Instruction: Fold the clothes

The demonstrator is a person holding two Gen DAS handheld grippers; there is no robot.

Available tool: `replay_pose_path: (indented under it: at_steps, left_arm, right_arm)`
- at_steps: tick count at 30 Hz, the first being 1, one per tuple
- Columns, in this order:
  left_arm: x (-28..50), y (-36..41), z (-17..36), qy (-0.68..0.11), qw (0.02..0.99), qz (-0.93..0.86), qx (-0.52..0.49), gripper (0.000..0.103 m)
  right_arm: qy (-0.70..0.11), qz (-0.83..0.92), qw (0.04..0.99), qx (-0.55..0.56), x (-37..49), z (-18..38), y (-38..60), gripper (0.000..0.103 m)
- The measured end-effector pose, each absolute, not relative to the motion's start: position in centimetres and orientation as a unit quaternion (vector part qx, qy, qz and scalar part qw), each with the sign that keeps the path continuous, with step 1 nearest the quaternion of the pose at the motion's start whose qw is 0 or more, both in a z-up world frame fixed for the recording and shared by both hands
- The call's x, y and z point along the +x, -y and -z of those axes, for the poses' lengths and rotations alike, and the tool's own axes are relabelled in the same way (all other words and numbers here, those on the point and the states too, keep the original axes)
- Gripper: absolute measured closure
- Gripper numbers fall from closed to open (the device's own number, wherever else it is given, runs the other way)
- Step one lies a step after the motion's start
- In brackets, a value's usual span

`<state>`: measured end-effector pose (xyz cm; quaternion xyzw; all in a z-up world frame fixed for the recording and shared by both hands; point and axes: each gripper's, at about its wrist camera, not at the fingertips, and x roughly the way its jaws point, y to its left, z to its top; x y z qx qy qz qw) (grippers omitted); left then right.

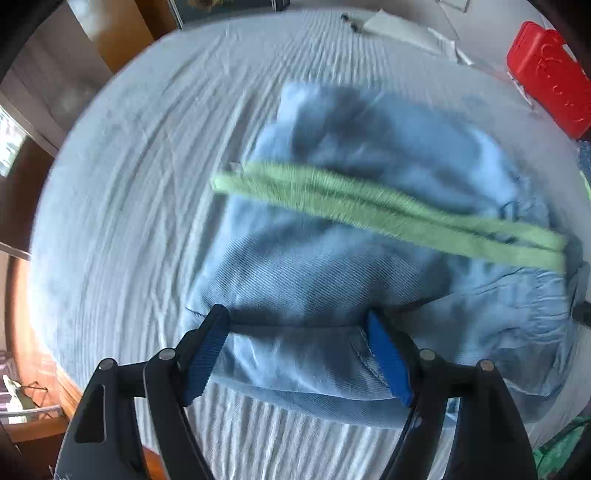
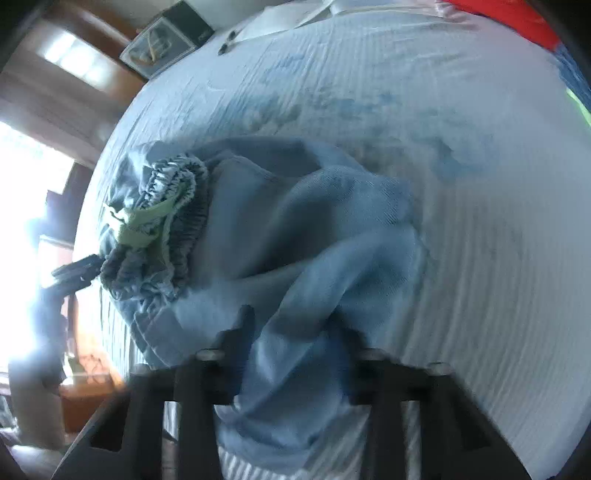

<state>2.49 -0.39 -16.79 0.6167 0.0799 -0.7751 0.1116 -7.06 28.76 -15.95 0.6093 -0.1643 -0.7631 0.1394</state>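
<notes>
A pale blue, ribbed bedsheet [image 1: 129, 177] covers the bed and fills most of both wrist views, its fine ridges running in curved lines across the frame. In the left wrist view, crumpled light blue shorts [image 1: 332, 258] lie in the centre and lower right of the frame, with a green drawstring [image 1: 388, 210] stretched diagonally across them from centre left down to the right edge. The left gripper [image 1: 299, 325] sits at the bottom centre, its blue-padded fingers [image 1: 388, 358] spread wide with a fold of the fabric lying between them, not squeezed. In the upper right corner a red plastic case [image 1: 546, 74] rests on the bed, and white papers [image 1: 399, 26] lie along the top edge. Wooden furniture [image 1: 122, 33] shows at the upper left, beyond the edge of the mattress. In the right wrist view the shorts [image 2: 295, 240] are bunched in the centre, the gathered elastic waistband [image 2: 173, 192] and drawstring [image 2: 144, 225] at centre left. The right gripper [image 2: 295, 332] at the bottom centre has fabric passing between its dark fingers and hanging down over it; the frame is blurred, so I cannot tell whether it is pinching the cloth. A bright window [image 2: 22, 221] glares at the left edge, and a dark box [image 2: 166, 37] stands at the upper left beyond the bed.
</notes>
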Motion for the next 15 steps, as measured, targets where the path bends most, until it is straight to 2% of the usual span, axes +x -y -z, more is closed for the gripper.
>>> replay_pose_path:
  at_steps: [1,4,6,7,8,12,15]
  left_arm:
    - [2.5,0.4,17.1,-0.080,0.108,0.775,0.618,0.027]
    - [2.4,0.6,17.5,-0.082,0.096,0.776,0.619,0.027]
    - [2.3,0.7,17.3,-0.084,0.088,0.775,0.620,0.027]
    - [2.3,0.8,17.2,-0.085,0.085,0.775,0.621,0.027]
    - [2.2,0.9,17.0,-0.085,0.081,0.776,0.620,0.027]
    - [2.4,0.1,13.8,-0.086,0.054,0.795,0.598,0.027]
    - [2.4,-1.6,10.8,-0.084,0.018,0.816,0.572,0.027]
  right_arm:
    - [0.168,0.766,0.152,0.602,-8.0,15.3,-28.2,0.099]
    - [0.214,0.782,0.163,0.562,-11.5,13.2,-28.1,0.098]
    - [0.282,0.777,0.142,0.544,-14.4,13.7,-29.1,0.090]
    - [0.296,0.772,0.124,0.548,-15.5,14.3,-29.3,0.080]
    - [0.299,0.767,0.120,0.555,-16.1,14.5,-29.3,0.073]
    - [0.298,0.756,0.135,0.566,-16.3,13.9,-28.9,0.073]
    - [0.241,0.777,0.135,0.566,-14.1,12.4,-28.4,0.073]
